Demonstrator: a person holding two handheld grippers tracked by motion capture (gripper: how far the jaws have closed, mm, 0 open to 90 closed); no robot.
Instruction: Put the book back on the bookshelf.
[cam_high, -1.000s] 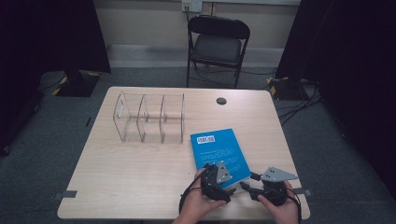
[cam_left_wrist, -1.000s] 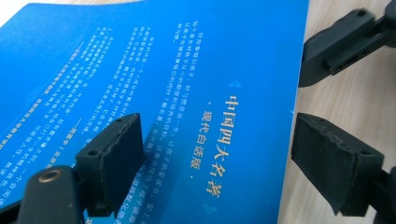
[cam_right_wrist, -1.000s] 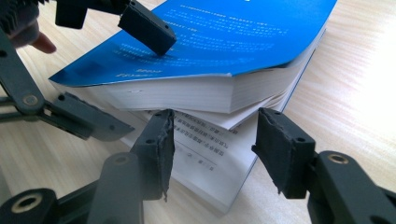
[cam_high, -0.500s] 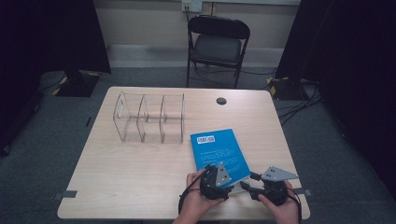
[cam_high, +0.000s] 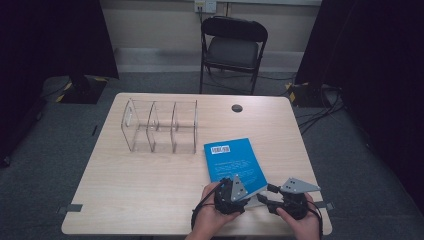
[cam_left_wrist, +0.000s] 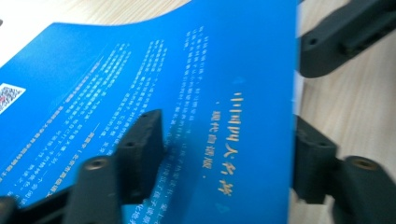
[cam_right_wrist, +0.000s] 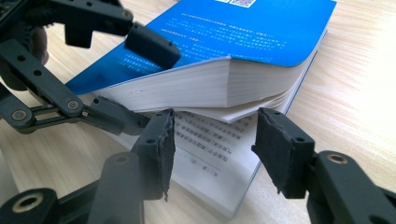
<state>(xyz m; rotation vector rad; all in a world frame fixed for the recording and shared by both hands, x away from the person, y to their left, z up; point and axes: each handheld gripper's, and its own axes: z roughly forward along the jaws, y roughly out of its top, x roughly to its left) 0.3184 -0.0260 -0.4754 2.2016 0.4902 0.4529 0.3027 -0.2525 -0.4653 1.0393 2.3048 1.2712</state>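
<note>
So the blue book (cam_high: 235, 161) at the table's near right is only half-opened: left gripper (cam_high: 231, 192) clamps the lifted page block, right gripper (cam_right_wrist: 212, 149) waits with jaws apart by the exposed pages, clear rack (cam_high: 160, 126) far left looks untouched.

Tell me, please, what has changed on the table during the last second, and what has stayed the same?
The left gripper moved a little forward, up onto the near corner of the blue book; its jaws now hold the lifted upper pages. The right gripper, the clear organizer and the book's place on the table stayed as they were.
</note>
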